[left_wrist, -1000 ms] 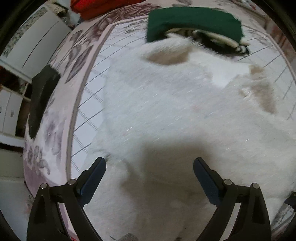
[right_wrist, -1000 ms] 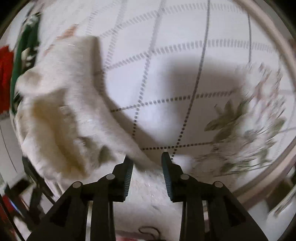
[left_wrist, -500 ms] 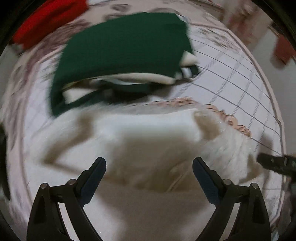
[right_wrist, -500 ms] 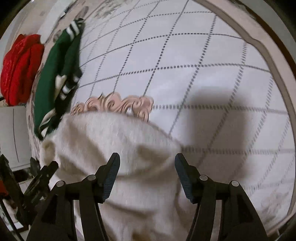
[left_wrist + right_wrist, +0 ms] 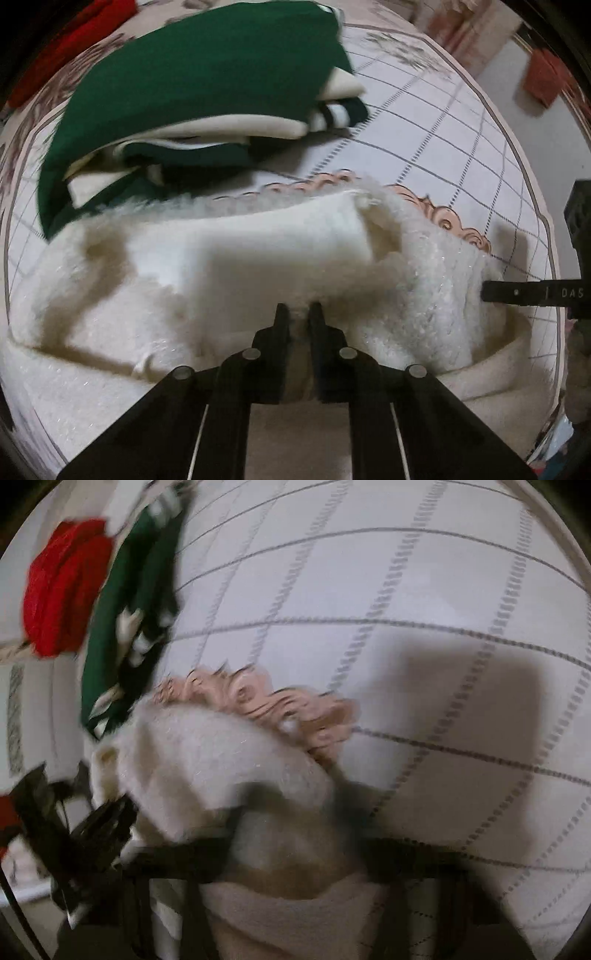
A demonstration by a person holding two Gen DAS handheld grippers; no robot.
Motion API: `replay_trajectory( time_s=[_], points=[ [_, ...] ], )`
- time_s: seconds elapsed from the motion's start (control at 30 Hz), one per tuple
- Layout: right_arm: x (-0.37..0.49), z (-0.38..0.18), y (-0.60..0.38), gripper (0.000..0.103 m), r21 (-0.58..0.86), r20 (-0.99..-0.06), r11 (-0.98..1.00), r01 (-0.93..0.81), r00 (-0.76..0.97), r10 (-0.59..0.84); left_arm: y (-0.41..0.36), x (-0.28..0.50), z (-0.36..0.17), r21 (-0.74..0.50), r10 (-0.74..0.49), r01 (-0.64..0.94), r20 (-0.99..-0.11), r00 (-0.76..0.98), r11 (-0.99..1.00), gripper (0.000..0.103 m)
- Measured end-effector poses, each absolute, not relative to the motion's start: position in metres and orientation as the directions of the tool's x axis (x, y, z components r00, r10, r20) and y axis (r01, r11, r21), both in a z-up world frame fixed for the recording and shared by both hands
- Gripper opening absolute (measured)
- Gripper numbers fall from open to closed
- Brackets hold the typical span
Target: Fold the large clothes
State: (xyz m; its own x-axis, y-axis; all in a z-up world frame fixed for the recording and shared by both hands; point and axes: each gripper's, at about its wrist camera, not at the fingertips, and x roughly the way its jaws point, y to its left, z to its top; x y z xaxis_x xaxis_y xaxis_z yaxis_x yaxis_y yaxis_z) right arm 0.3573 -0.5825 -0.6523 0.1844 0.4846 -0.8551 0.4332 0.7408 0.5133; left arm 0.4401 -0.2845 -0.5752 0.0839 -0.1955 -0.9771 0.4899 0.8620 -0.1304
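A fluffy white garment (image 5: 229, 266) lies bunched in folds on a quilted bedspread (image 5: 436, 122). My left gripper (image 5: 297, 314) is shut on a fold of the white garment at its near edge. The right gripper's finger (image 5: 532, 293) shows at the right of the left wrist view, its tip touching the garment's right side. In the right wrist view the garment (image 5: 221, 760) fills the lower left. My right gripper (image 5: 291, 834) is badly blurred, its fingers wide apart with the garment between them.
A folded green and white garment (image 5: 207, 85) lies just beyond the white one, also in the right wrist view (image 5: 125, 627). A red garment (image 5: 62, 590) lies further off. The bedspread has a pink scroll motif (image 5: 266, 705). The left gripper (image 5: 85, 834) shows at lower left.
My left gripper has closed from wide open onto a fold of the white garment. The right gripper moved in over the garment and is still in fast motion.
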Motion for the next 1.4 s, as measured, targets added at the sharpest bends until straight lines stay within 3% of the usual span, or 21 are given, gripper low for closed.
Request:
replay_trajectory(
  time_s=[0.23, 0.37, 0.47, 0.5, 0.53, 0.57, 0.6, 0.7, 0.73, 0.9, 1.03, 1.07, 1.1, 1.13, 1.2, 1.27, 1.33, 1.4],
  points=[
    [0.359, -0.642, -0.606, 0.005, 0.433, -0.901, 0.730, 0.529, 0.279, 0.332, -0.260, 0.441, -0.588, -0.158, -0.201, 0.452, -0.978, 0.048, 0.878, 0.008],
    [0.367, -0.654, -0.610, 0.005, 0.443, -0.896, 0.712, 0.545, 0.242, 0.373, -0.256, 0.441, -0.585, -0.169, -0.204, 0.422, -0.978, 0.039, 0.891, 0.012],
    [0.365, -0.647, -0.619, 0.015, 0.503, -0.860, 0.663, 0.555, 0.239, 0.451, -0.254, 0.436, -0.565, -0.087, -0.132, 0.381, -0.987, 0.093, 0.920, 0.016],
    [0.359, -0.641, -0.626, 0.030, 0.518, -0.850, 0.648, 0.559, 0.251, 0.463, -0.254, 0.434, -0.560, -0.070, -0.119, 0.377, -0.987, 0.107, 0.923, 0.017],
    [0.352, -0.634, -0.631, 0.040, 0.528, -0.843, 0.634, 0.565, 0.259, 0.471, -0.255, 0.431, -0.550, -0.056, -0.113, 0.375, -0.985, 0.132, 0.926, 0.024],
    [0.344, -0.630, -0.636, 0.058, 0.537, -0.836, 0.616, 0.576, 0.268, 0.479, -0.254, 0.428, -0.541, -0.049, -0.114, 0.368, -0.981, 0.159, 0.929, 0.028],
    [0.334, -0.627, -0.641, 0.063, 0.547, -0.827, 0.593, 0.591, 0.273, 0.491, -0.254, 0.426, -0.532, -0.060, -0.133, 0.365, -0.975, 0.176, 0.929, 0.038],
    [0.298, -0.619, -0.648, 0.063, 0.545, -0.821, 0.563, 0.622, 0.260, 0.508, -0.253, 0.414, -0.512, -0.051, -0.142, 0.352, -0.961, 0.238, 0.935, 0.077],
    [0.285, -0.617, -0.646, 0.063, 0.534, -0.828, 0.573, 0.622, 0.249, 0.502, -0.252, 0.407, -0.505, -0.021, -0.120, 0.342, -0.955, 0.272, 0.940, 0.083],
    [0.234, -0.623, -0.597, 0.063, 0.435, -0.875, 0.729, 0.528, 0.055, 0.482, -0.256, 0.387, -0.511, 0.060, -0.028, 0.312, -0.962, 0.271, 0.948, 0.084],
    [0.235, -0.637, -0.543, 0.063, 0.435, -0.881, 0.840, 0.322, -0.039, 0.471, -0.245, 0.359, -0.520, 0.096, 0.029, 0.285, -0.972, 0.233, 0.954, 0.084],
    [0.240, -0.641, -0.531, 0.056, 0.394, -0.908, 0.879, 0.267, -0.034, 0.417, -0.241, 0.350, -0.526, 0.122, 0.059, 0.281, -0.973, 0.222, 0.952, 0.084],
    [0.242, -0.643, -0.532, 0.022, 0.359, -0.926, 0.890, 0.282, -0.009, 0.377, -0.238, 0.343, -0.532, 0.137, 0.080, 0.279, -0.976, 0.205, 0.951, 0.084],
    [0.240, -0.650, -0.546, 0.018, 0.396, -0.910, 0.832, 0.388, 0.044, 0.412, -0.235, 0.339, -0.535, 0.147, 0.095, 0.274, -0.976, 0.197, 0.950, 0.084],
    [0.225, -0.671, -0.578, 0.018, 0.464, -0.853, 0.642, 0.610, 0.111, 0.511, -0.228, 0.331, -0.544, 0.170, 0.123, 0.253, -0.974, 0.191, 0.952, 0.084],
    [0.217, -0.673, -0.584, 0.018, 0.488, -0.829, 0.588, 0.645, 0.133, 0.543, -0.219, 0.324, -0.542, 0.181, 0.138, 0.227, -0.971, 0.194, 0.957, 0.084],
    [0.214, -0.657, -0.576, 0.029, 0.459, -0.852, 0.668, 0.586, 0.078, 0.518, -0.211, 0.317, -0.538, 0.190, 0.149, 0.206, -0.969, 0.197, 0.960, 0.084],
    [0.204, -0.638, -0.571, 0.052, 0.412, -0.882, 0.745, 0.524, 0.025, 0.471, -0.201, 0.301, -0.531, 0.195, 0.159, 0.185, -0.968, 0.193, 0.963, 0.084]
  ],
)
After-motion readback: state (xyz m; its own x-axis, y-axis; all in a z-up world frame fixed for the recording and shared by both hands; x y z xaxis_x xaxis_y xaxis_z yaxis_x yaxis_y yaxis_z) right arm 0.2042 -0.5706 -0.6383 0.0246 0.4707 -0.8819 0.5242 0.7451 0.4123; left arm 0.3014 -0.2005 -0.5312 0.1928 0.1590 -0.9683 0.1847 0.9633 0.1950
